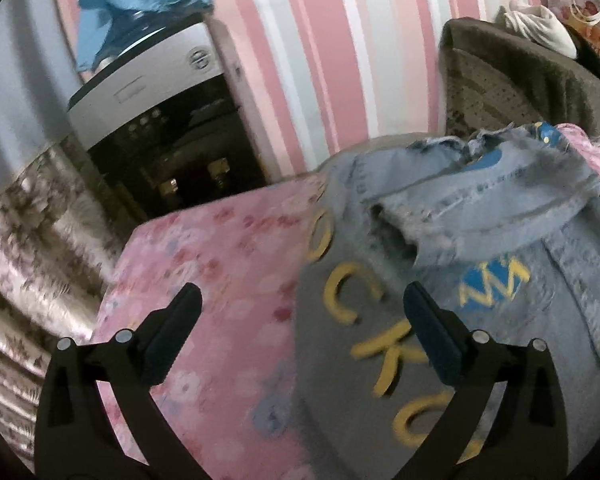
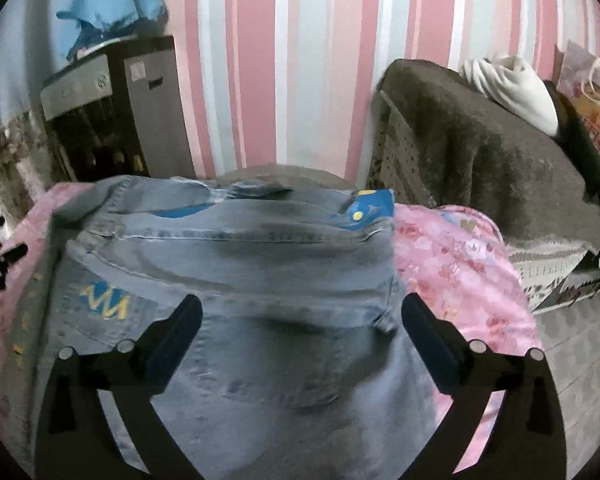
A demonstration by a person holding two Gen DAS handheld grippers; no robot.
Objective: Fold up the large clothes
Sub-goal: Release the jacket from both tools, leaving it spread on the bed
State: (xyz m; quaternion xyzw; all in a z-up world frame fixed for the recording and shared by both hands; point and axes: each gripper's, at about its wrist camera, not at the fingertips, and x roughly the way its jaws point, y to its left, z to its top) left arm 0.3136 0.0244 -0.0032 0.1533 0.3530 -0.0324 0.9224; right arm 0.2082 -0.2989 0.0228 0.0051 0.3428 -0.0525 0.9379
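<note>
Two claws, L (image 1: 302,306) & R (image 2: 302,316), both wide apart, empty, over denim jacket (image 2: 260,280) on pink sheet (image 1: 220,260).

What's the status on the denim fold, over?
Left gripper open, empty. Right gripper open, empty. Denim jacket lying partly folded on pink bedspread. Nothing in the way.

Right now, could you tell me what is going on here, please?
A person holds a gripper in each hand above a denim jacket lying partly folded on a pink flowered sheet. The left gripper and the right gripper both hang open over it, and neither has hold of the cloth.
</note>
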